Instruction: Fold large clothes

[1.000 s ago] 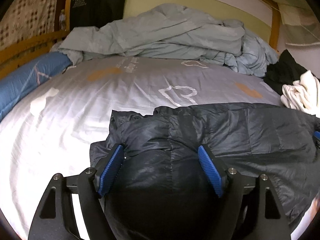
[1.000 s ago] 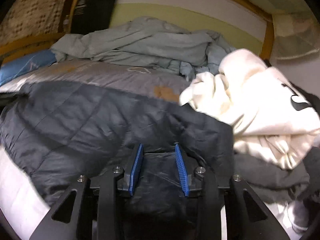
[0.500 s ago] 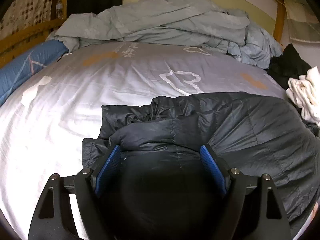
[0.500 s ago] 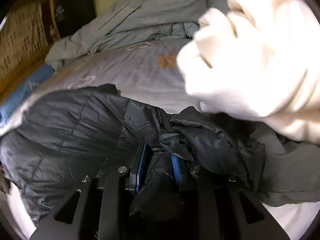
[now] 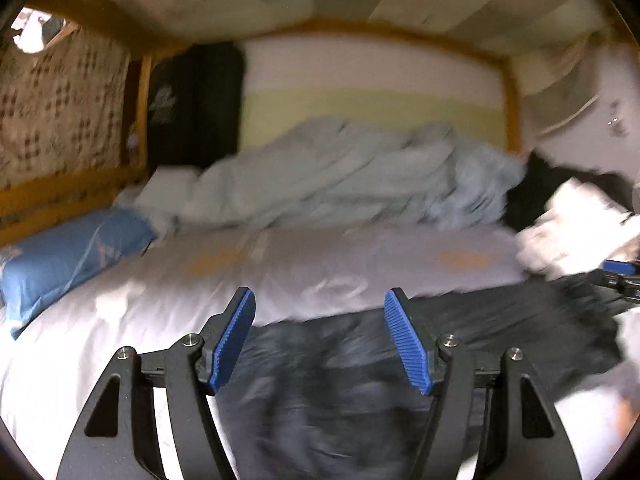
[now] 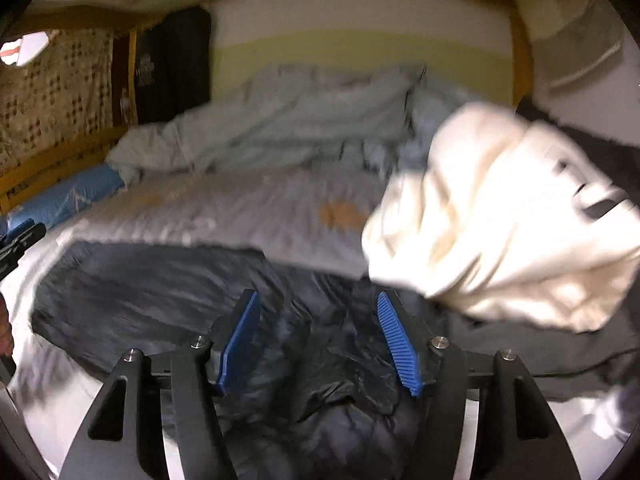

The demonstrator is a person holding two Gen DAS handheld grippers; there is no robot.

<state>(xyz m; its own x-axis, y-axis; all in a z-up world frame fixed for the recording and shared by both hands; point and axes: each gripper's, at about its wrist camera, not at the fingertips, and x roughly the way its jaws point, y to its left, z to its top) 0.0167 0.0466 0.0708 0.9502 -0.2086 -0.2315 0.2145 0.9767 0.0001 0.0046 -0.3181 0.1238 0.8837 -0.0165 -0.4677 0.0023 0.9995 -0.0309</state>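
A dark quilted puffer jacket lies spread across the near part of the bed and also fills the foreground of the right wrist view. My left gripper hovers above its near edge with the jaws wide but closing, and the pads touch nothing. My right gripper is over the bunched right end of the jacket. Its jaws are opening, and the fabric lies below them, not pinched. Each gripper shows at the edge of the other's view: the right gripper and the left gripper. Both views are motion-blurred.
A cream sweatshirt is heaped on the jacket's right side, with dark clothes behind it. A crumpled pale blue duvet fills the far end of the bed. A blue pillow lies along the left wooden rail, and grey patterned sheet shows in the middle.
My right gripper was shut on a fold of the jacket and has now opened and let it go. My left gripper has lifted off the jacket and tilted up, so more wall shows.
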